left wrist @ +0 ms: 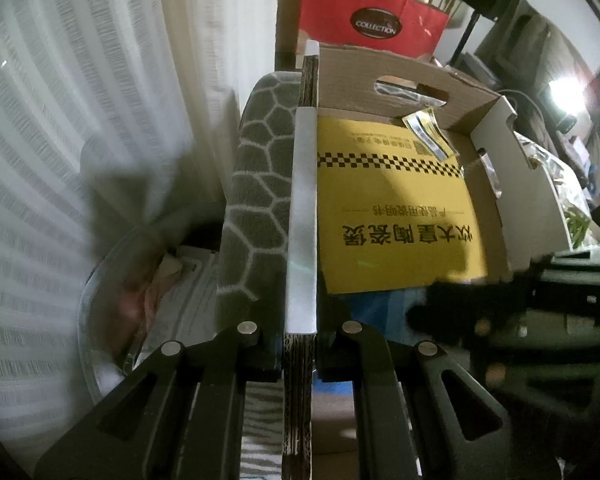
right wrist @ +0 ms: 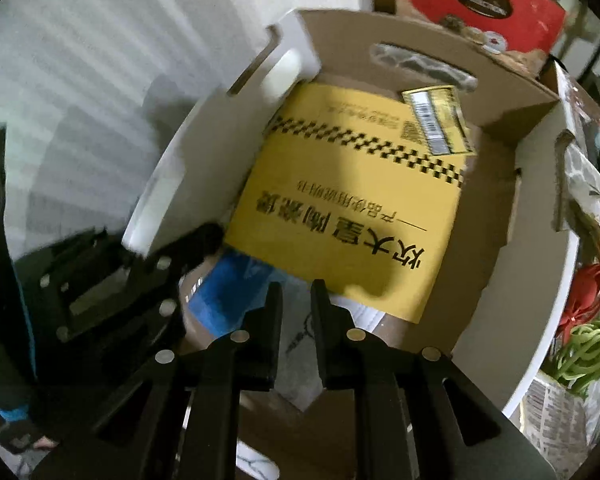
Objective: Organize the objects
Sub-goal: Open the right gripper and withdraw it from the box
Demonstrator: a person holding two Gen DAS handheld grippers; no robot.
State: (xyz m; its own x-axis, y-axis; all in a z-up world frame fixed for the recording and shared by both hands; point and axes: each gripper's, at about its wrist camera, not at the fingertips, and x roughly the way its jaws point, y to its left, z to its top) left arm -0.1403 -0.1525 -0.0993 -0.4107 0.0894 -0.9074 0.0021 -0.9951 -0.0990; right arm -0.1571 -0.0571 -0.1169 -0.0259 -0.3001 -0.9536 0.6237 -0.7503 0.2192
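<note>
An open cardboard box [right wrist: 500,208] holds a yellow booklet [right wrist: 352,208] with black Chinese print, a small yellow packet [right wrist: 440,120] and something blue [right wrist: 224,292]. My left gripper [left wrist: 300,332] is shut on the box's left wall [left wrist: 302,208], its edge running between the fingers. The booklet also shows in the left wrist view [left wrist: 392,200]. My right gripper [right wrist: 296,292] hovers over the box's near end, jaws a narrow gap apart and empty. It appears blurred in the left wrist view [left wrist: 500,312].
A grey cushion with a white hexagon pattern [left wrist: 256,184] leans outside the box's left wall. A clear bin [left wrist: 116,300] sits lower left by white curtains [left wrist: 80,120]. A red paper bag [left wrist: 368,20] stands behind. Bags of green and red bands [right wrist: 584,332] lie at right.
</note>
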